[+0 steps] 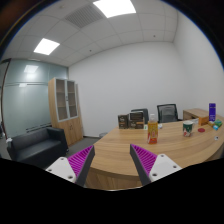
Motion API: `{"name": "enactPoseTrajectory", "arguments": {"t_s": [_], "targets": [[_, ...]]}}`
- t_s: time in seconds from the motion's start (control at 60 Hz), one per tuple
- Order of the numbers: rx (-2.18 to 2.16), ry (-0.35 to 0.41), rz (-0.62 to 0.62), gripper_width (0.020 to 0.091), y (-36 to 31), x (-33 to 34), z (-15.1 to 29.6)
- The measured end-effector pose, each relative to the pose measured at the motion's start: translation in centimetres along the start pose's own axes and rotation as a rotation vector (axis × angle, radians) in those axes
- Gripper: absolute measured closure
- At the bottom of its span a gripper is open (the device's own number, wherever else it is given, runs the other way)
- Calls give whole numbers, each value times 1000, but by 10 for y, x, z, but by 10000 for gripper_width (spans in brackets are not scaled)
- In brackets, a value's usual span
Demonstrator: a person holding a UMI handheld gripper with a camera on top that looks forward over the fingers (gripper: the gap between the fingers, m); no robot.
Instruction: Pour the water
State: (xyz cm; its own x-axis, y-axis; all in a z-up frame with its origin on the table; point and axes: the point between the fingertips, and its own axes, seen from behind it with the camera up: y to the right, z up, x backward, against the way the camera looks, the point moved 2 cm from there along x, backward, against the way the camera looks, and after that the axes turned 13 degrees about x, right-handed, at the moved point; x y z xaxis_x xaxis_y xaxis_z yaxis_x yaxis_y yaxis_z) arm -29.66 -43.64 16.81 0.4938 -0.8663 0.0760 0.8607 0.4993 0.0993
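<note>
One gripper (113,163), with two fingers (78,160), each bearing one purple pad, set apart with nothing between them; one long wooden counter (130,152) beyond them; one orange carton (152,130) standing on it; one white cup (188,127) further along, and a small cluster of coloured things (213,124) at the far end, too small to count; one black office chair (168,112); one dark sofa (38,146); one wooden cabinet (66,112) with glass doors; two lit ceiling panels (114,8).

bare tabletop (120,150) lies ahead; a carton (153,130) and cups (188,127) crowd its far side.
</note>
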Motion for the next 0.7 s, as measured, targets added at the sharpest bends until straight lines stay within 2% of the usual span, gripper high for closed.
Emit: {"name": "enactPoseTrajectory", "arguments": {"t_s": [0.183, 0.333, 0.467, 0.7], "targets": [[15, -5, -43, 326, 27, -8, -1], [84, -11, -126, 311, 85, -41, -3], [120, -40, -210, 256, 153, -115, -11], [60, -107, -276, 264, 241, -262, -47]]}}
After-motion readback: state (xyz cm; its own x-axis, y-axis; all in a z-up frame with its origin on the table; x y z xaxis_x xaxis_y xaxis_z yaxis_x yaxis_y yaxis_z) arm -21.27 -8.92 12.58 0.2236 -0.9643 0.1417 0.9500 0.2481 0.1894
